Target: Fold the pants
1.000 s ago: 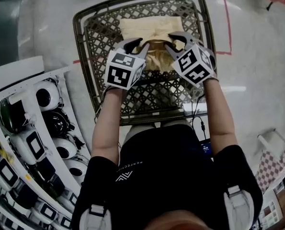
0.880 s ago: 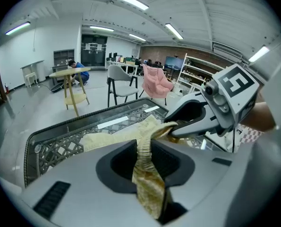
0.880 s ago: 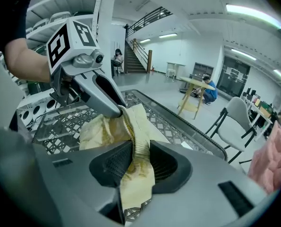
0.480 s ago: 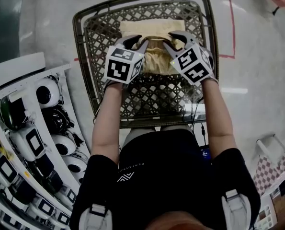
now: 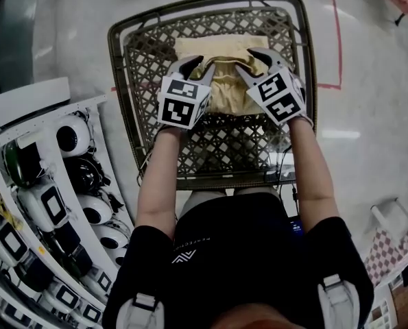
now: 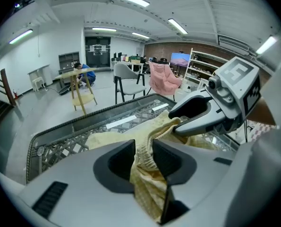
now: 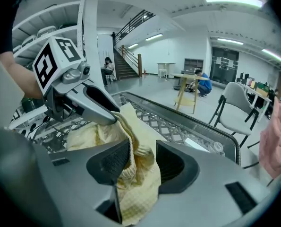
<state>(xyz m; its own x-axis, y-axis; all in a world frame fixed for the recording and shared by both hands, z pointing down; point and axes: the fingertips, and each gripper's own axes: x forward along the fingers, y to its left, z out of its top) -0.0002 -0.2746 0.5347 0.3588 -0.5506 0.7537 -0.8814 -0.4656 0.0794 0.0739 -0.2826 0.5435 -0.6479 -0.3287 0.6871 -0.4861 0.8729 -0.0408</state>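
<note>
While soft, light and limp, probably handles best by the thick ribbed waistband of the pants, sagging anywhere else. Lies pale yellow and waffle-woven on the lattice table. Touched on both sides by left gripper jaws just eased apart; hangs slack between right gripper jaws, just opened wider.
</note>
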